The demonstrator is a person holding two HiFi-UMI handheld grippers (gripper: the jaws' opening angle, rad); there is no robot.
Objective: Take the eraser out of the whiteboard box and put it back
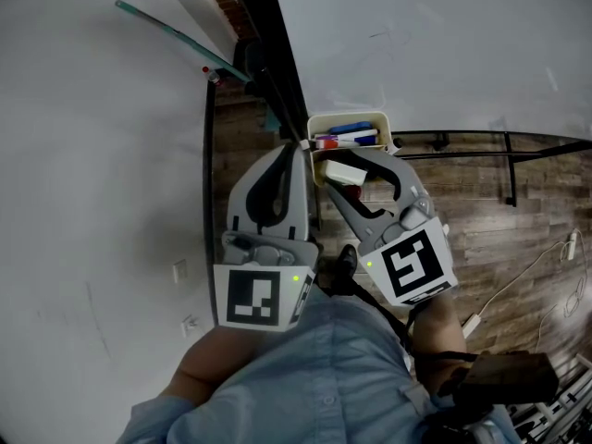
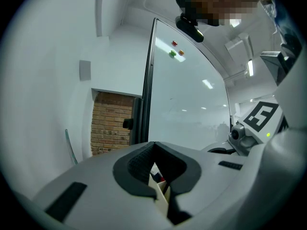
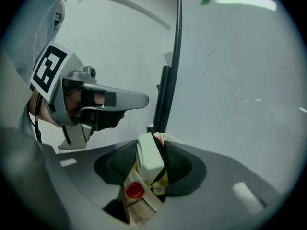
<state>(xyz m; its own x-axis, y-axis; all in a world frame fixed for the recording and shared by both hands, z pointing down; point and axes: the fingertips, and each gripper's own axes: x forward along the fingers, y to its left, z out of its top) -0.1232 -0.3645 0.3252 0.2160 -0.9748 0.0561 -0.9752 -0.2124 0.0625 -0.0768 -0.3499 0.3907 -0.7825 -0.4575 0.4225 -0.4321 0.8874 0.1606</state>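
Wall: a plain white wall (image 1: 92, 155) is filling the left side of the head view. In the left gripper view, a narrow strip of red brick wall (image 2: 111, 123) is showing beside the black side frame (image 2: 144, 109) of the board.

Left hand-held gripper: the grey plastic left hand-held gripper (image 1: 300, 154) is pointing level, with its tips just beside the left corner of the box. It is clenched, with the jaw tips meeting and gripping nothing. Through the opening below the tips, in the left gripper view, a cream rim is showing.

Box: a small cream plastic box (image 1: 391, 132) is sitting against the whiteboard, near the black side frame. A blue marker (image 1: 350, 128) and a white marker with a red end (image 1: 344, 141) are lying inside it.

Eraser: the white block-shaped eraser (image 1: 340, 171) is standing upright at the near side of the box. Its lower end seems to be going down among the things inside, and its upper part is rising above the rim. In the right gripper view a round red cap (image 3: 135, 190) is showing just below it.

Right hand-held gripper: the grey plastic right hand-held gripper (image 1: 346, 165) is tilting a little downward over the box. It is released, with the jaws standing apart on both sides of the eraser. The dark ribbed pads (image 3: 178, 163) are lying close beside it and are not clamping it.

Whiteboard: a large white whiteboard (image 1: 444, 44) is filling the upper right of the head view. A red magnet (image 2: 174, 43), a green magnet (image 2: 172, 53) and an orange magnet (image 2: 181, 52) are sticking high on it.

Floor: a brown wooden plank floor (image 1: 518, 220) is showing at the right, and a thin white cable (image 1: 527, 276) is lying on it.
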